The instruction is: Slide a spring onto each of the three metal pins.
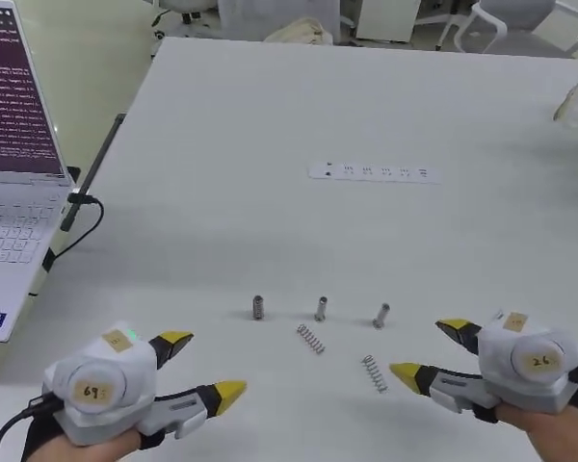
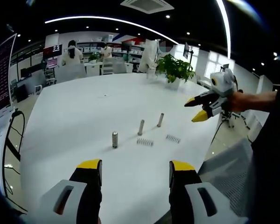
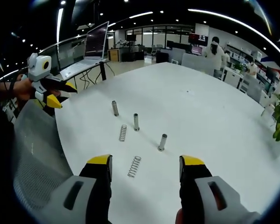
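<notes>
Table (image 1: 270, 125): plain white. Pins (image 1: 321, 308): silver-grey. Springs (image 1: 310, 338): silver, finely ribbed coils. Left gripper (image 1: 202, 366), right gripper (image 1: 429, 348): white bodies, black jaws, yellow tips. Laptop (image 1: 10, 221): pale keys; screen seemingly dark purple. Plant (image 2: 175, 67): green.

Open laptop (image 1: 10, 164) left; power strip (image 1: 371, 173) mid-table; plant (image 2: 176, 69) beyond.

The left tool (image 1: 201, 365) and the right tool (image 1: 429, 348) each have a rounded white-grey housing, black jaws tipped in yellow and tan handwritten stickers (image 1: 94, 392), and a black cable (image 1: 2, 428) leaves the left one's rear.
</notes>
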The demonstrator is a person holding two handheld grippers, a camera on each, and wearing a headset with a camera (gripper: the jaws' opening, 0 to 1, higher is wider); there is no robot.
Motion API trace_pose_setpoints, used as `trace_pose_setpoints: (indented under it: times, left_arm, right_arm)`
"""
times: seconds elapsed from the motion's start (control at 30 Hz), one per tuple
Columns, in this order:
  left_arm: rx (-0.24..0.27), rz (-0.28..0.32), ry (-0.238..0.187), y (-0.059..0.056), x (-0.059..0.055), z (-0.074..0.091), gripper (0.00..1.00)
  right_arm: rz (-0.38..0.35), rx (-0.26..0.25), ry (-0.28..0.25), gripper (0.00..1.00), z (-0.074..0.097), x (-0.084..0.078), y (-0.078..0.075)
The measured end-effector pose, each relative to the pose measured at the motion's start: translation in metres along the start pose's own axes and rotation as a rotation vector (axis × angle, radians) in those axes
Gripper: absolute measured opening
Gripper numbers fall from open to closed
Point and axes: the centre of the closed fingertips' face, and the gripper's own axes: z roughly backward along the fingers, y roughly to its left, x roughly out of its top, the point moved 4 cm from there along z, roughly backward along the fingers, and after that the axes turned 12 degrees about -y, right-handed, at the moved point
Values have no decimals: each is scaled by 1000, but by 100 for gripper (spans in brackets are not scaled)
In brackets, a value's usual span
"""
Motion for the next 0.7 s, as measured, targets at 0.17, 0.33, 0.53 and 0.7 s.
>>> trace_pose_setpoints:
  times: [0.17, 0.33, 0.53, 0.7]
  left_arm:
    - [-4, -1, 2, 1, 0, 1, 53]
    - [-8, -4, 8, 1, -1, 2, 54]
    - [-12, -8, 10, 1, 0, 2, 54]
    - [-19, -14, 14, 0, 1, 1, 54]
  right_arm:
    - [-21, -4, -3, 59, 7, -4, 3]
    - [-33, -8, -14, 60, 13, -4, 6]
    - [-43, -6, -23, 62, 15, -5, 8]
    - [-52, 0, -30, 63, 18, -5, 11]
